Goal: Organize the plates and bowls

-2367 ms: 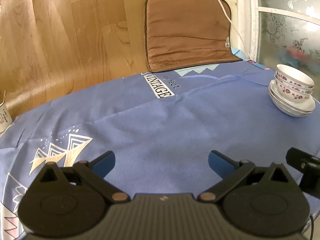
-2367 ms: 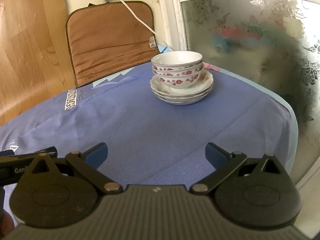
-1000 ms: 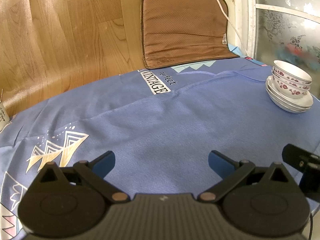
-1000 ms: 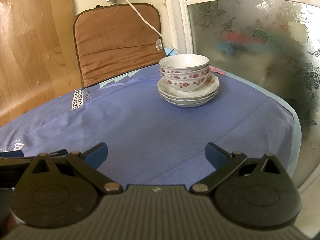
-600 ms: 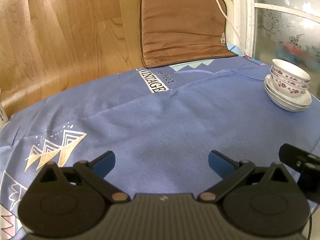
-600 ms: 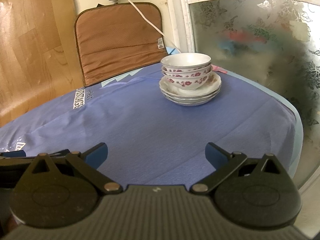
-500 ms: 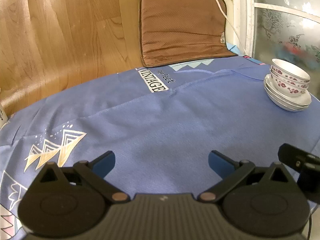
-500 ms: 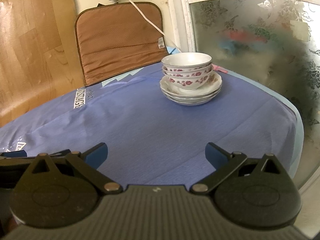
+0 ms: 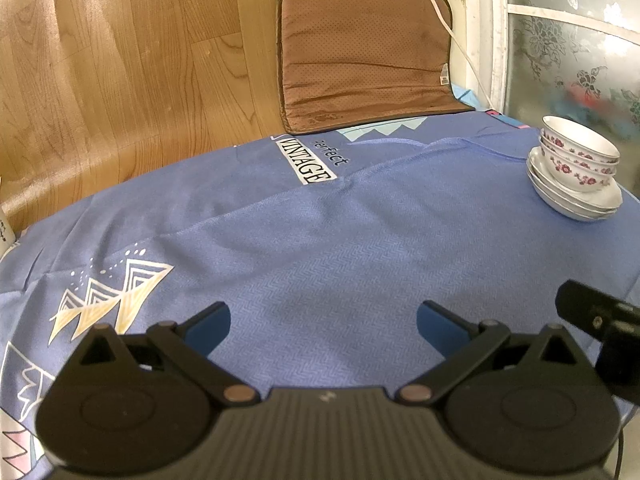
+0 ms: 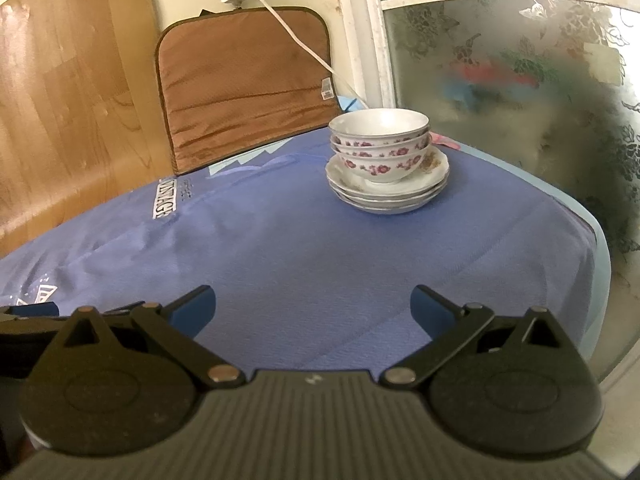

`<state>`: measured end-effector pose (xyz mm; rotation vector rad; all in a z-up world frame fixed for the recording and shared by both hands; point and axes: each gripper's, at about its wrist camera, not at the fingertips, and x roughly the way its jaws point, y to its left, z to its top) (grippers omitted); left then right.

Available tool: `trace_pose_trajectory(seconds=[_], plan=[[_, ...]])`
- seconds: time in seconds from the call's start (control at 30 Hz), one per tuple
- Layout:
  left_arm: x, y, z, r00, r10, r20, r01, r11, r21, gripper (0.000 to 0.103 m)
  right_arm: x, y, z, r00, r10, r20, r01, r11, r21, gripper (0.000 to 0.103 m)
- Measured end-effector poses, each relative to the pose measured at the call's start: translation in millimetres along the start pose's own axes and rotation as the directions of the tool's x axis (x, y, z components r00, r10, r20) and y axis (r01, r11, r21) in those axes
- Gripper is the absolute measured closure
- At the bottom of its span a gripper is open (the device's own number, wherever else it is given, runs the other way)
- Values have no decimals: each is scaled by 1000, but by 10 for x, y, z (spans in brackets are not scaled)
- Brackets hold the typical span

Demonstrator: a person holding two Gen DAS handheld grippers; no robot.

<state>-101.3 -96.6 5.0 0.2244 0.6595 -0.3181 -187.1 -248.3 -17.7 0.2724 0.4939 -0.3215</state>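
Stack of crockery at the far right corner of the counter (image 10: 280,248), which is lying under a blue cloth (image 9: 320,232): three floral bowls (image 10: 379,140) are nesting upright on a pile of plates (image 10: 386,192), the stack's axis standing vertical. In the right wrist view the stack is lying straight ahead of the right gripper (image 10: 312,312) and slightly to its right, well apart from the fingertips; in the left wrist view the same bowls (image 9: 578,160) and plates (image 9: 572,200) are sitting far off to the right of the left gripper (image 9: 323,326). The right gripper is therefore judged the nearer one. Both pairs of jaws are standing wide open, holding nothing and touching nothing, hovering over bare cloth. A brown cushion (image 10: 248,84) is leaning against the wall behind the counter, well apart from the stack. With everything stacked, the task appears largely complete.
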Motion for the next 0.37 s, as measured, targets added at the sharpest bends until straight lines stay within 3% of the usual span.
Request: trace_pose_trajectory(seconds=[0.37], plan=[[-34, 39, 0, 1000, -24, 16, 23, 1000, 10, 0, -12, 21, 38, 999, 17, 27, -17, 1000, 16, 0]])
